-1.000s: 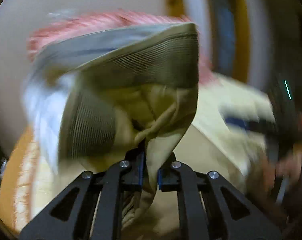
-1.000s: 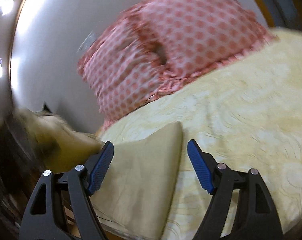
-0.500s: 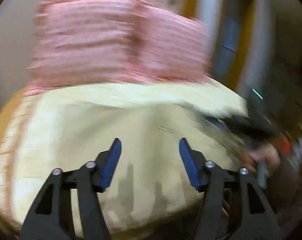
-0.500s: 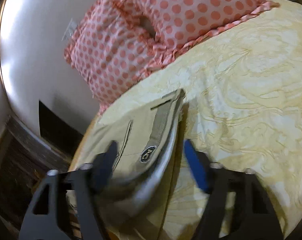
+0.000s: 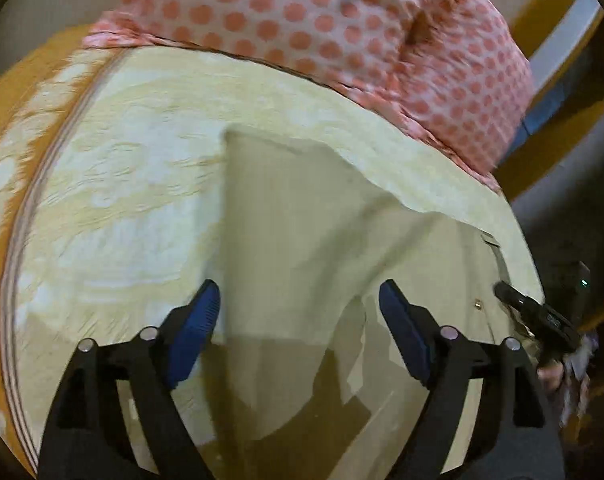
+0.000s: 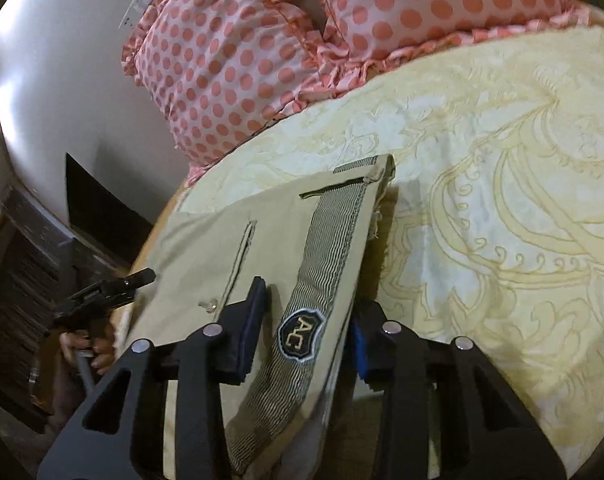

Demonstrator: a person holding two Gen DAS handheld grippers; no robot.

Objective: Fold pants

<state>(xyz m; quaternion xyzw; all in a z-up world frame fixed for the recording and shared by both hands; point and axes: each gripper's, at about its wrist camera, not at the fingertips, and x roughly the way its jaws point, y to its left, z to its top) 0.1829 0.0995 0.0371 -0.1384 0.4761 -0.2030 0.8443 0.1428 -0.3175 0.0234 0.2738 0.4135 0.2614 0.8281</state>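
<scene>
The khaki pants (image 5: pixel 302 232) lie flat on the yellow patterned bedspread (image 5: pixel 114 176). My left gripper (image 5: pixel 298 328) is open and empty, just above the pants' near part. In the right wrist view the pants (image 6: pixel 206 248) show a striped waistband (image 6: pixel 334 240) with a dark logo patch (image 6: pixel 301 335). My right gripper (image 6: pixel 308 332) has its jaws closed on the waistband at the patch. The right gripper also shows in the left wrist view (image 5: pixel 534 312) at the bed's right edge, and the left gripper in the right wrist view (image 6: pixel 106 292).
Pink polka-dot pillows (image 5: pixel 342 20) lie at the head of the bed, also in the right wrist view (image 6: pixel 262 40). A grey wall (image 6: pixel 54 80) and dark furniture (image 6: pixel 22 260) stand beyond the bed's left edge.
My left gripper let go of the pants and opened. The pants dropped flat onto the bed. My right gripper closed on the waistband.
</scene>
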